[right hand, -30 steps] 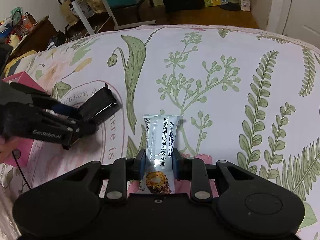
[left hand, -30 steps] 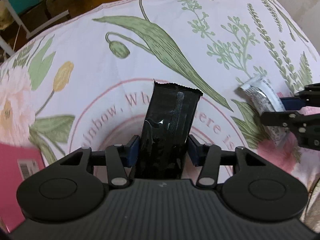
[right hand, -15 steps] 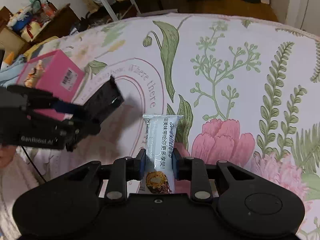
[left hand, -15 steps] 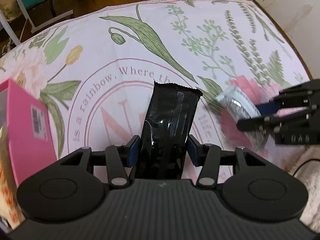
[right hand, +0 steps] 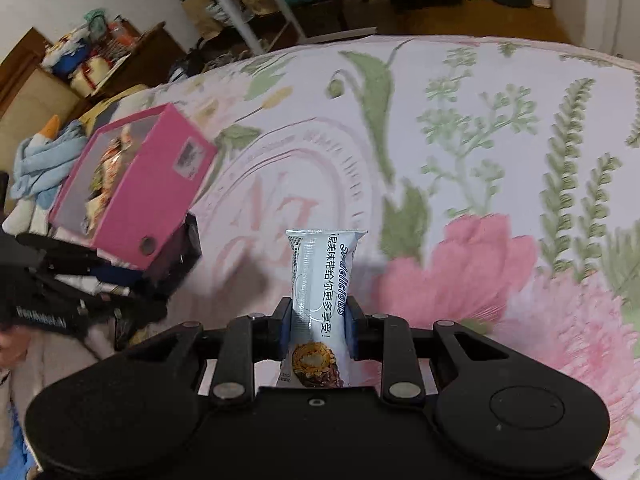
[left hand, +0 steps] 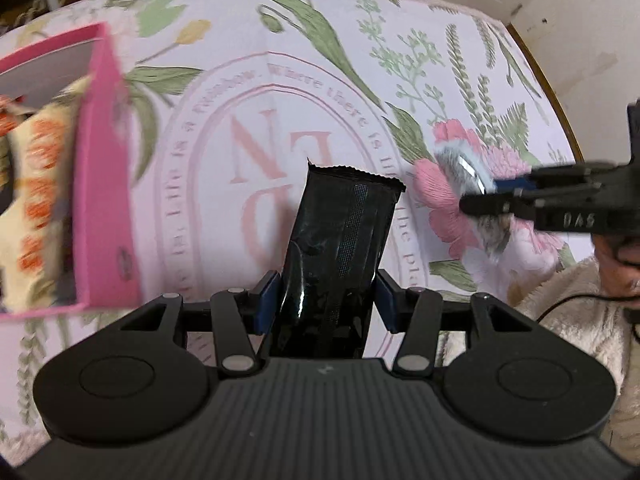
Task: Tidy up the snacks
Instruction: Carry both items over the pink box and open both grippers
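Two snack packets were in my grip, both lifted clear of the floral cloth (left hand: 400,40) covering the surface. My left tongs (left hand: 326,296) were closed partway on a black packet (left hand: 340,240), blue pads pressed against its sides, its crimped end pointing away from me. My right tongs (right hand: 316,328) were nearly fully closed on a white packet (right hand: 320,280) with blue lettering. An open pink box (right hand: 132,196) stood near the left edge of the surface with wrapped snacks inside; in the left wrist view its wall (left hand: 104,184) was just beside the black packet, not touching.
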### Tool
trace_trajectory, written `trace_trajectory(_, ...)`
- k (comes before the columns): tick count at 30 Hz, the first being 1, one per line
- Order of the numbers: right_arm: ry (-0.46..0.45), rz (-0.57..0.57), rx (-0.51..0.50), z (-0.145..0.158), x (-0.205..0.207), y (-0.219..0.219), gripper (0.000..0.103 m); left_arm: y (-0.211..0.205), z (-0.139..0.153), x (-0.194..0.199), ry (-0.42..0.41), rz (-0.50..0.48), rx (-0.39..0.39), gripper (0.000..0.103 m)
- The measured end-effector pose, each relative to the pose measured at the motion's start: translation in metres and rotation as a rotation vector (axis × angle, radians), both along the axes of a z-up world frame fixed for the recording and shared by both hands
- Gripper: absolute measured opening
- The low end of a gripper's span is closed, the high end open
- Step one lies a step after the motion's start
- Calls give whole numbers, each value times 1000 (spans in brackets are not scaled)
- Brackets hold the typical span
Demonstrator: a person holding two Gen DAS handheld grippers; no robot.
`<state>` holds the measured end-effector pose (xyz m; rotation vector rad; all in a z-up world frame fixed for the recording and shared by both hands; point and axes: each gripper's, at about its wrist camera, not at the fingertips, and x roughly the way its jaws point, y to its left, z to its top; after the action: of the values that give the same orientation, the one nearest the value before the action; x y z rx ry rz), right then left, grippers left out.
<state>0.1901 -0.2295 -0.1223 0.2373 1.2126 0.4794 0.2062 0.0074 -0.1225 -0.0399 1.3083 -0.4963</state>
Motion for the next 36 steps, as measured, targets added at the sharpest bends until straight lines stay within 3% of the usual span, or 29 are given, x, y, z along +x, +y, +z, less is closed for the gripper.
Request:
trace_trajectory(12, -92, 130, 43, 63, -21, 77, 30, 91, 68, -31, -109, 133, 21, 49)
trace_trajectory(21, -228, 284, 73, 108, -8, 177, 30, 166, 109, -31, -191, 303, -20, 49)
trace_trajectory(28, -325, 347, 82, 109, 28, 259, 30, 226, 95, -5, -195, 487, -32, 49)
trace_trajectory(36, -310, 427, 22, 74, 71, 339, 30, 287, 47, 33, -200, 695, 10, 49)
